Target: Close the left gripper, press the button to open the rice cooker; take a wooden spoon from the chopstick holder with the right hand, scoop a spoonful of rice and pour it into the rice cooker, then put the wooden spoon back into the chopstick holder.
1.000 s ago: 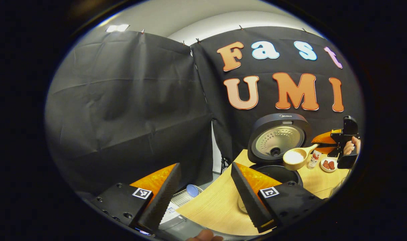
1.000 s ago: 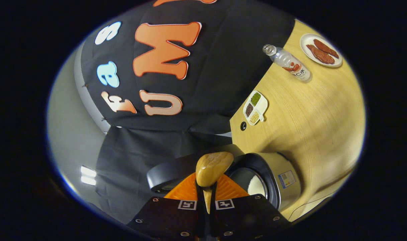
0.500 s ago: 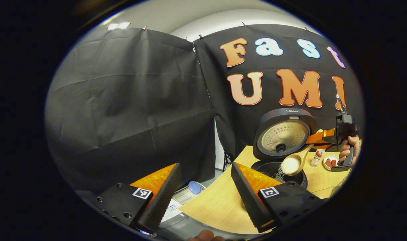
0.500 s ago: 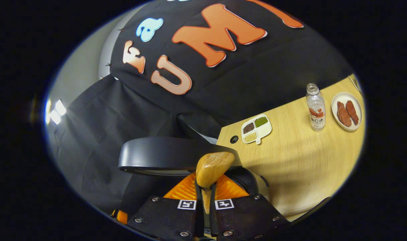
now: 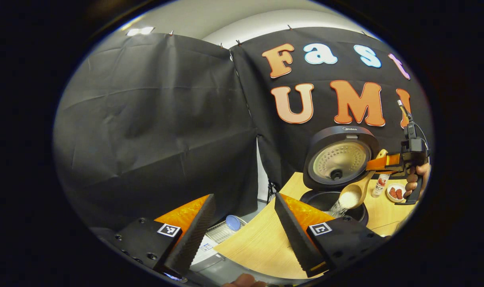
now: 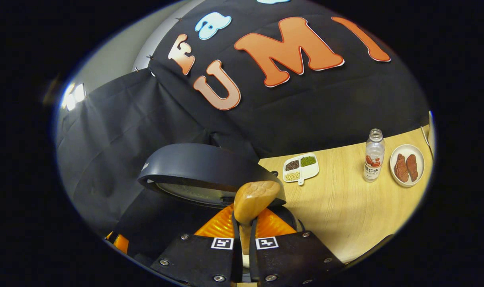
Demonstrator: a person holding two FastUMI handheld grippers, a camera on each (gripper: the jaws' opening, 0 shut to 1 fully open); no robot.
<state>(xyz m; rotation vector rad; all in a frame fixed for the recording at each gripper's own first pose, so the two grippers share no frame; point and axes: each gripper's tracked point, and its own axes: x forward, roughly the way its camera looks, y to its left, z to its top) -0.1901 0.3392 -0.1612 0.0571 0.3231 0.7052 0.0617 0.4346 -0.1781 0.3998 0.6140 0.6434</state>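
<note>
Pouring is under way, and I'm watching it from both sides. Nearest in the left gripper view, my left tongs (image 5: 242, 235) are hanging idle with the fingers wide apart, holding nothing, parked over the near edge of the worktop (image 5: 261, 243). In the right gripper view my right tongs (image 6: 244, 239) are clamped together on the handle of the wooden spoon (image 6: 251, 201), whose end is sticking up between them.

What has just changed: a second ago the spoon (image 5: 355, 191) was riding level and full in front of the raised lid (image 5: 339, 157); now I'm tipping it bowl-down over the open pot (image 5: 333, 201), and rice (image 5: 337, 207) is streaming off its lip into the rice cooker. The right gripper view has rolled round with that turn of the wrist, so the worktop is sitting nearly level again. I judge the scoop half done: some rice is still lying in the bowl, so the tilt needs holding a little longer before the spoon goes back to the chopstick holder.

Farther off on the worktop, a divided dish (image 6: 301, 167) is carrying what look like dark, green and pale grains in separate compartments. Beyond it a clear bottle (image 6: 373, 155) is standing upright, and just beside that a small plate (image 6: 419, 153) is holding two reddish-brown pieces.
</note>
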